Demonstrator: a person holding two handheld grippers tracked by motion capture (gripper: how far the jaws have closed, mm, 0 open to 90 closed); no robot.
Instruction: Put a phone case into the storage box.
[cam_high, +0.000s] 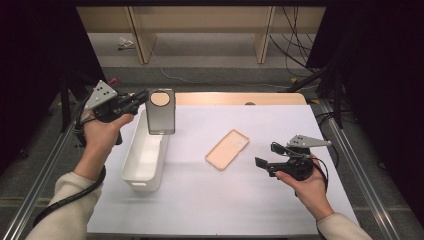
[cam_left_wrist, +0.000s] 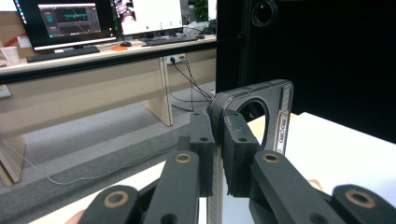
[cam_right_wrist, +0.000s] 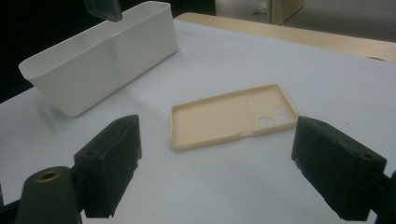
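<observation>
My left gripper (cam_high: 145, 96) is shut on the edge of a dark grey phone case (cam_high: 161, 112) with a round camera hole, holding it upright in the air above the far end of the white bin (cam_high: 145, 155). In the left gripper view the two pads clamp the dark case (cam_left_wrist: 261, 112) between them. A beige phone case (cam_high: 227, 149) lies open side up on the white table cover (cam_high: 240, 200). My right gripper (cam_high: 261, 164) is low at the right, open, its jaws wide apart and pointing at the beige case (cam_right_wrist: 233, 119) a little ahead.
The white bin (cam_right_wrist: 102, 56) is long and rectangular and stands at the left of the cover. The wooden table edge (cam_high: 240, 98) runs along the back. Metal rails flank both sides. Desks with monitors (cam_left_wrist: 65, 21) show beyond in the left gripper view.
</observation>
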